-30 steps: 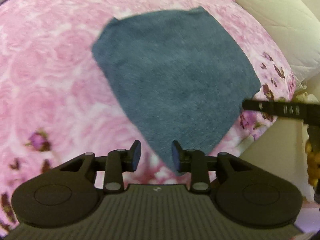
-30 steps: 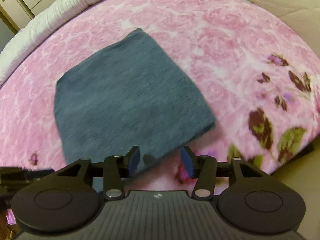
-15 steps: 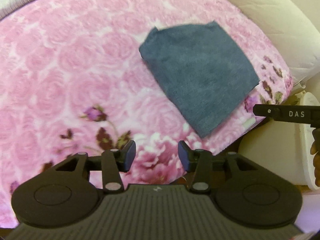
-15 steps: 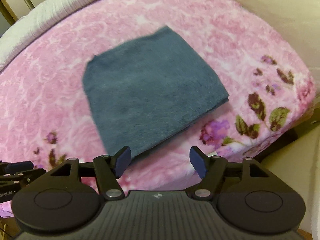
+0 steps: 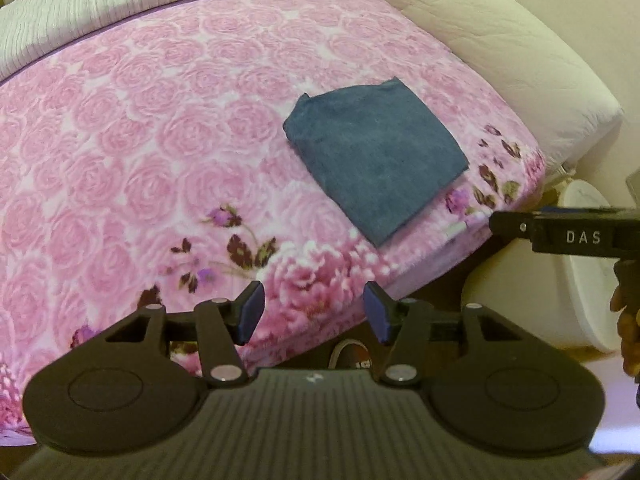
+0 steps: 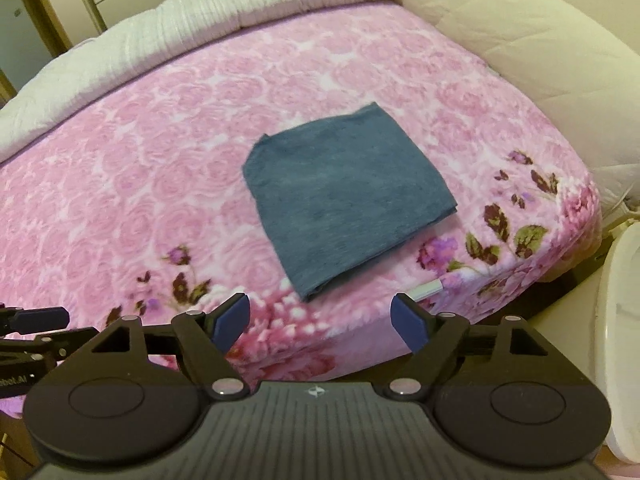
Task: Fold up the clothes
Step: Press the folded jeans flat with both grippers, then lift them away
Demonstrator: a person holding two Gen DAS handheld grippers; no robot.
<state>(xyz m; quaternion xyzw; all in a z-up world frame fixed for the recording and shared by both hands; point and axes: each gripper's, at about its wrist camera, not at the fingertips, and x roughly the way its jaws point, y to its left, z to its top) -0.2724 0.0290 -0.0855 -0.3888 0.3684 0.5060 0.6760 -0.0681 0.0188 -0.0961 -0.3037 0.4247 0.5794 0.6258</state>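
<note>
The cloth (image 6: 348, 196) lies flat on the bed (image 6: 160, 160), a neat layered square near the foot corner. My left gripper (image 5: 312, 316) and right gripper (image 6: 322, 320) hang off the bed's edge, jaws wide, holding nothing. It looks folded; no further move seems called for.

The left gripper (image 5: 312, 312) hangs off the near edge of the bed (image 5: 120, 140), its jaws apart with nothing between them; the blue pads (image 5: 251, 311) sit just past that edge. The right gripper (image 6: 322, 324) is also held off the bed's near edge, jaws spread wider, empty, its pads (image 6: 408, 322) clear of the bed. In the left wrist view the right gripper's black body juts in from the right, beside the bed's corner, and fingers (image 5: 626, 332) of the person's right hand show at the frame edge beneath it.
</note>
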